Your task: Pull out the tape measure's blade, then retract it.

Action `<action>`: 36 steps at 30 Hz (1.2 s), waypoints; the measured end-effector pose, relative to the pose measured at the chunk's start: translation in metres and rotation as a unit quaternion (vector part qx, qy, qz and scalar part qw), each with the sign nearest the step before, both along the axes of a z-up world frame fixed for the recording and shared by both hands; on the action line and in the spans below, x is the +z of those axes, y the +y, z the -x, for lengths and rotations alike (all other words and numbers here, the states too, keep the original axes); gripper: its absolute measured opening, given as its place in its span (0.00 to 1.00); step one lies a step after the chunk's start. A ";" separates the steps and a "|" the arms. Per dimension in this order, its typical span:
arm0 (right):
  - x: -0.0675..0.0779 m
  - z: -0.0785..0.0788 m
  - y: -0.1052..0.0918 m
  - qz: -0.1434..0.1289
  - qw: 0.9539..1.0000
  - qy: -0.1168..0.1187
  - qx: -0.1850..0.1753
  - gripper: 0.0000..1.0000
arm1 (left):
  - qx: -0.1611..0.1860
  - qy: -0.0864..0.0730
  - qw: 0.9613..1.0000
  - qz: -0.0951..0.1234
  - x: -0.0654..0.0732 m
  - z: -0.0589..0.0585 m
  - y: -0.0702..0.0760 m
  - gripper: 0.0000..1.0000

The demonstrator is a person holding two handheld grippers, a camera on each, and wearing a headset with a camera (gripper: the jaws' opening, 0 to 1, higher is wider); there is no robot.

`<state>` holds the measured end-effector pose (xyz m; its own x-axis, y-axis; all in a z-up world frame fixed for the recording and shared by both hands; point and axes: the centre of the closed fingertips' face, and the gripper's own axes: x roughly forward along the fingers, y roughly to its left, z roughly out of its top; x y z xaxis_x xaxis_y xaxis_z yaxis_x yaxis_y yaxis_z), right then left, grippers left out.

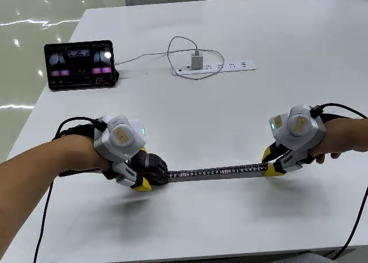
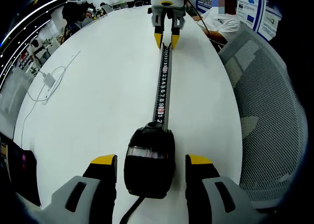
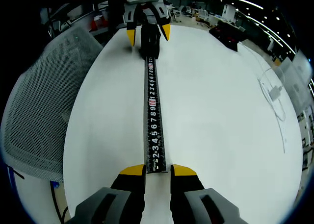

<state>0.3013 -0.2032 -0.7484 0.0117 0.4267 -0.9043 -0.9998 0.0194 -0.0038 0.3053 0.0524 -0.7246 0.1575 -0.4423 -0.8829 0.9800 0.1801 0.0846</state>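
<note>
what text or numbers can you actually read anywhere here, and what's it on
"2 3 4 5 6 7 8 9", a red "10", then further digits: on the black blade of the black tape measure, right gripper view.
On the black tablet screen: too small to read.
On the wall posters: blurred.

Glossy black plastic on the tape measure's case [image 2: 149, 160], catching the light! Out of the case runs the blade [image 3: 152, 121], dark and matt with crisp print. Under the case is the tabletop [image 1: 230, 113], smooth, white, faintly sheened. Beside the case, a chair [image 2: 270, 96] in grey open mesh.
</note>
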 end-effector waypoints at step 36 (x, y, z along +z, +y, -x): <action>0.000 0.018 0.001 0.006 0.999 0.024 -0.040 0.66 | 0.096 0.061 0.992 0.050 0.006 0.014 0.002 0.99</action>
